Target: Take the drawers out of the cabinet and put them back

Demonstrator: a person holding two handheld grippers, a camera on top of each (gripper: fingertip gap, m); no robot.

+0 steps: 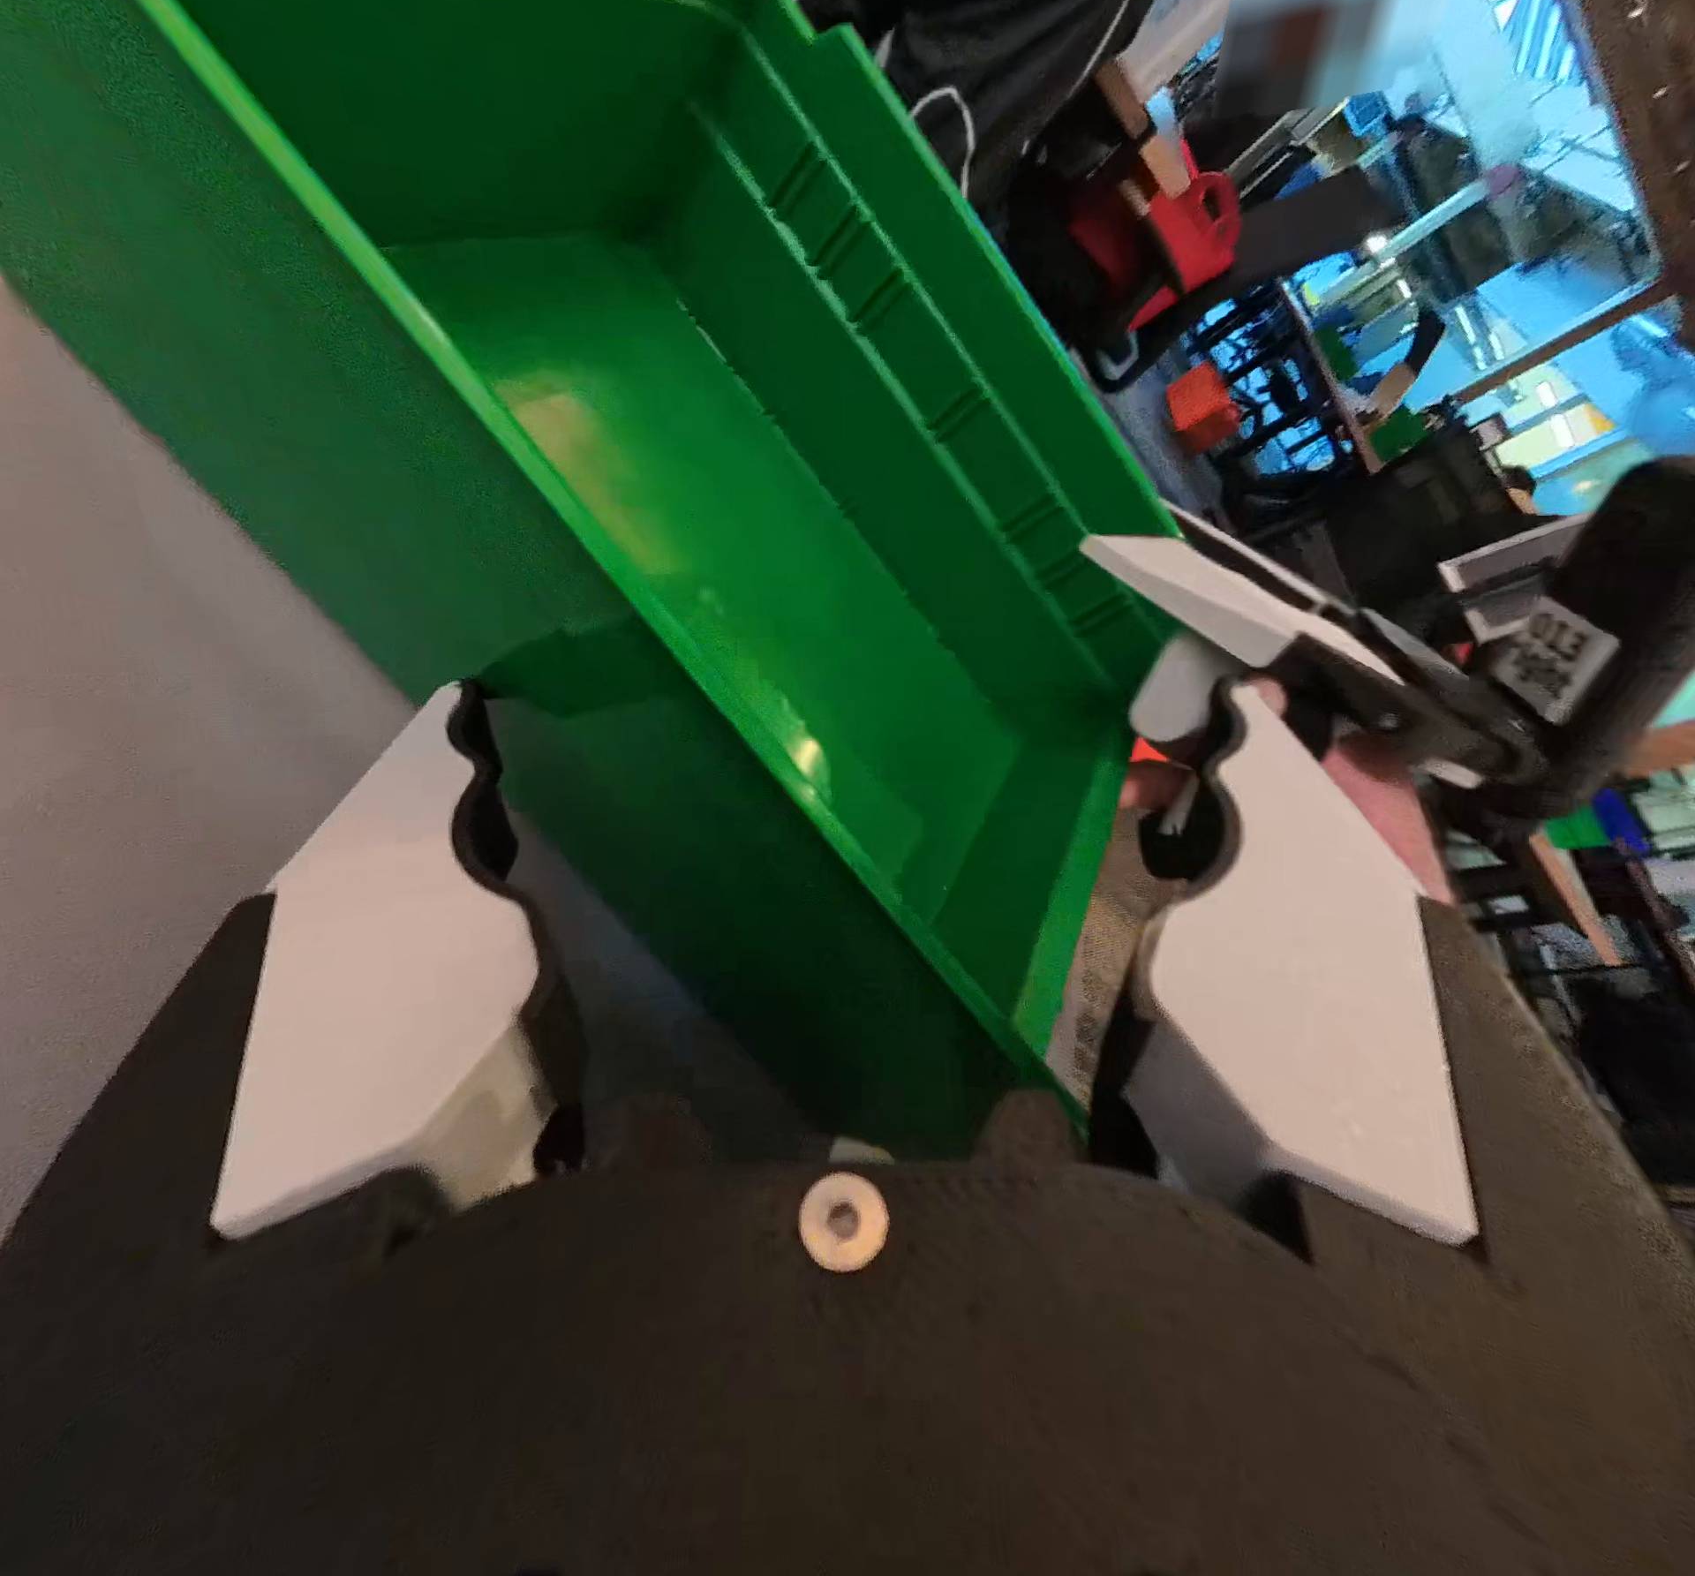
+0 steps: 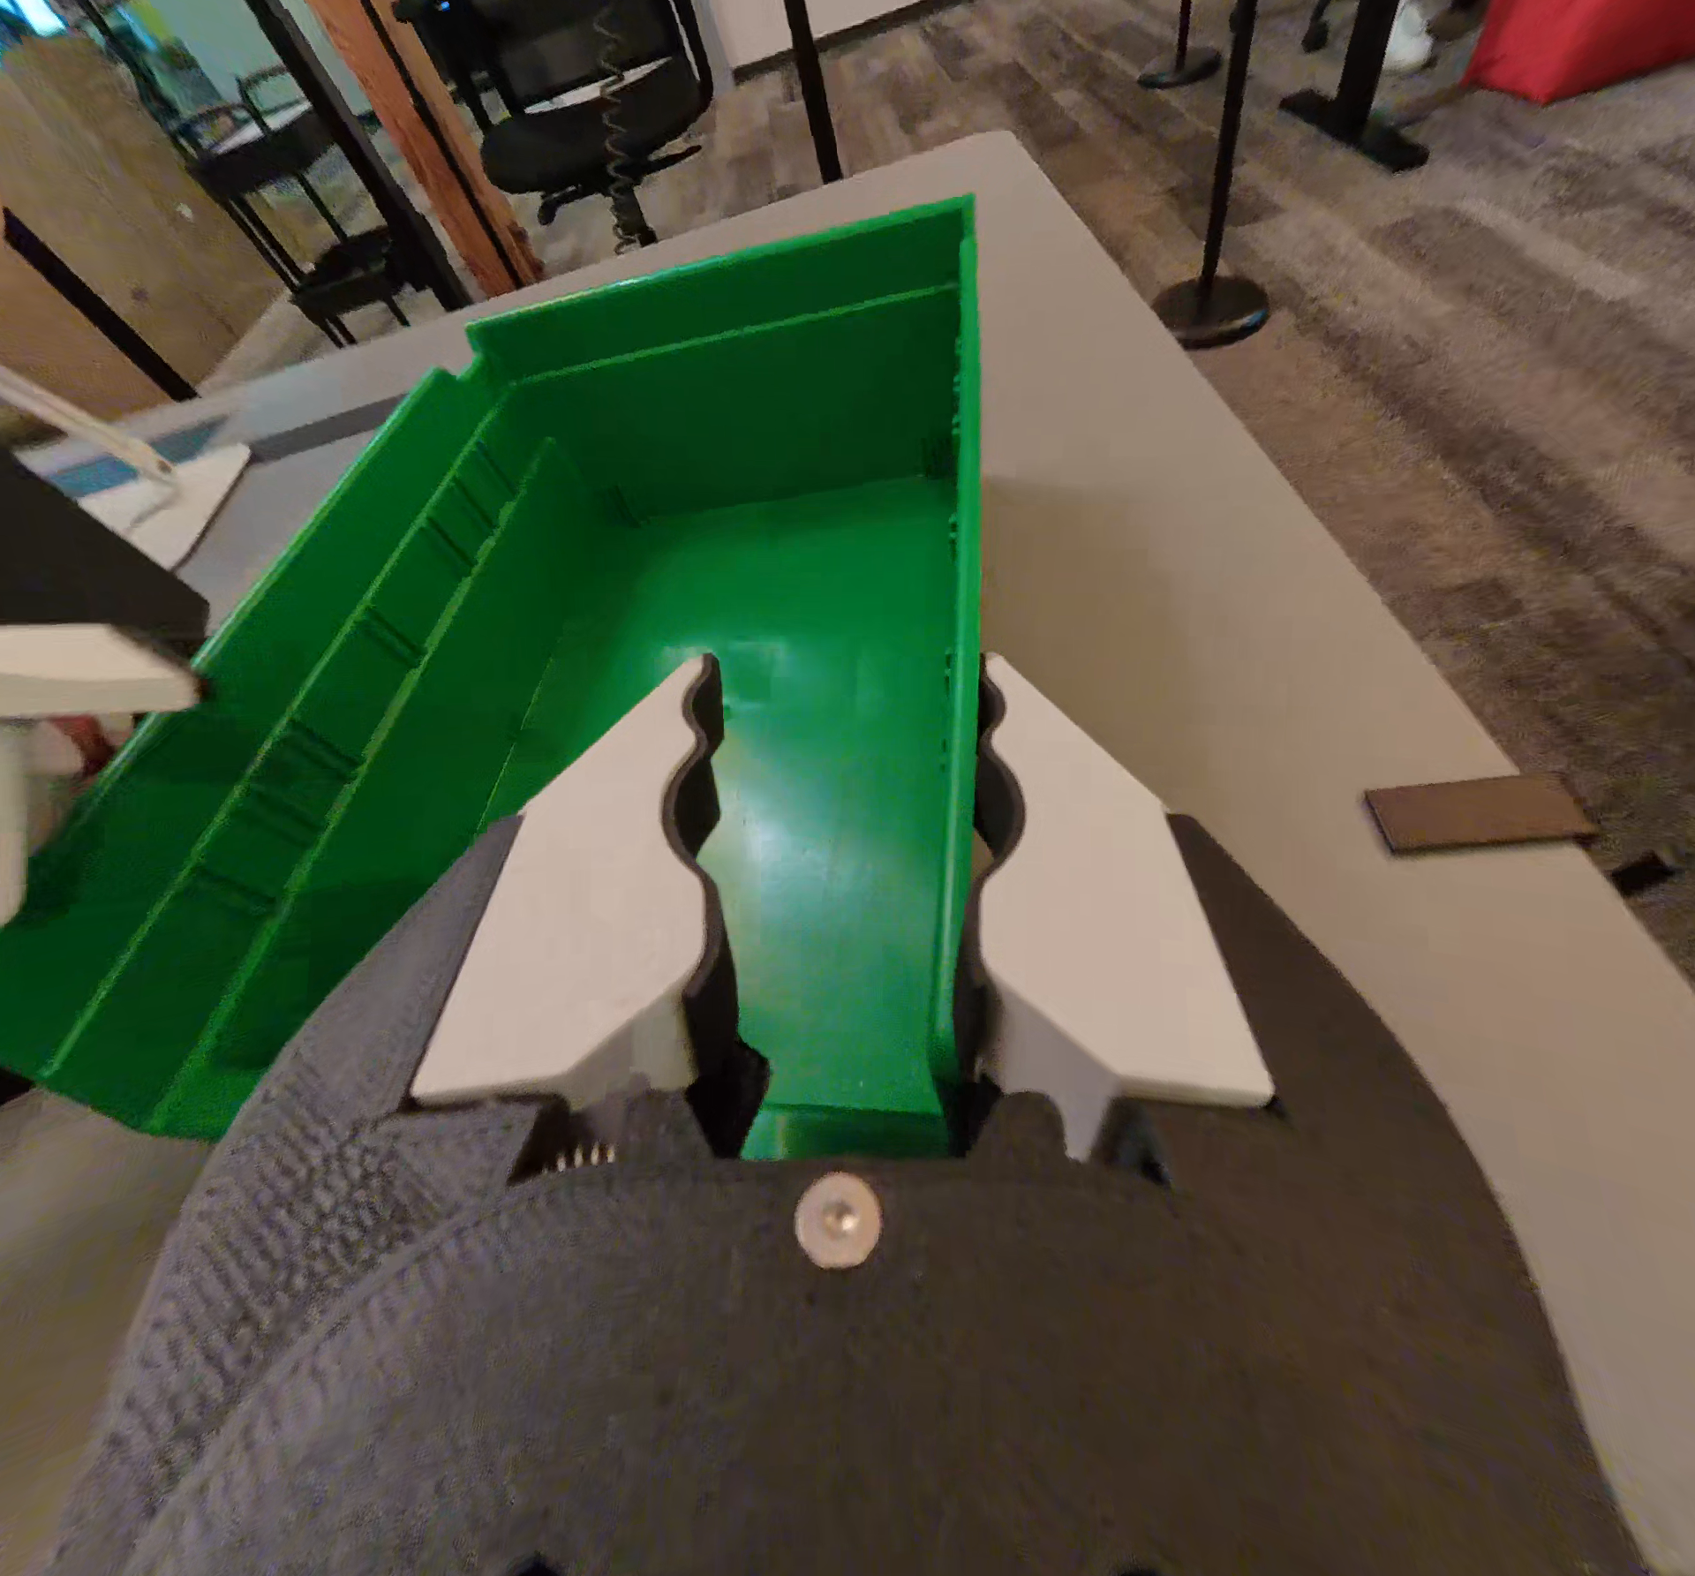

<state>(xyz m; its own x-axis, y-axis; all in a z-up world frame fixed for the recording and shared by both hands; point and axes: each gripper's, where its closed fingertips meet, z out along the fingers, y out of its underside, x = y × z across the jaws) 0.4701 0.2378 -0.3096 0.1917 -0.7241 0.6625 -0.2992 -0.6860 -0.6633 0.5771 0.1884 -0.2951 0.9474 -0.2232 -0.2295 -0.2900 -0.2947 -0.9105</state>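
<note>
- Above the grey table [image 2: 1192,615], the green drawer [image 2: 780,615] is out of the cabinet and carried between both tools; no cabinet shows in either view, so where it goes back can't be told.
- Right gripper [image 2: 848,798]: straddles the drawer's right side wall, one finger inside over the floor, one outside. The outer pad looks in contact with the wall; the inner one stands clear, so the jaws are partly apart, not pinching.
- Left gripper [image 1: 825,798]: wide apart around the drawer's near left corner. Whether its pads actually bear on the plastic can't be told.
- Drawer sits tilted in the left wrist view, so support looks loose rather than clamped.
- Judgement for this step: close the right gripper on the wall before moving, keep the drawer level, and lead with its far end square to the cabinet slot so the stepped side rails [image 2: 385,660] don't snag.
- Contents: the drawer is empty, bare glossy floor only.
- A flat dark slab [image 2: 1477,812] lies on the table's right edge, well apart from the drawer.
</note>
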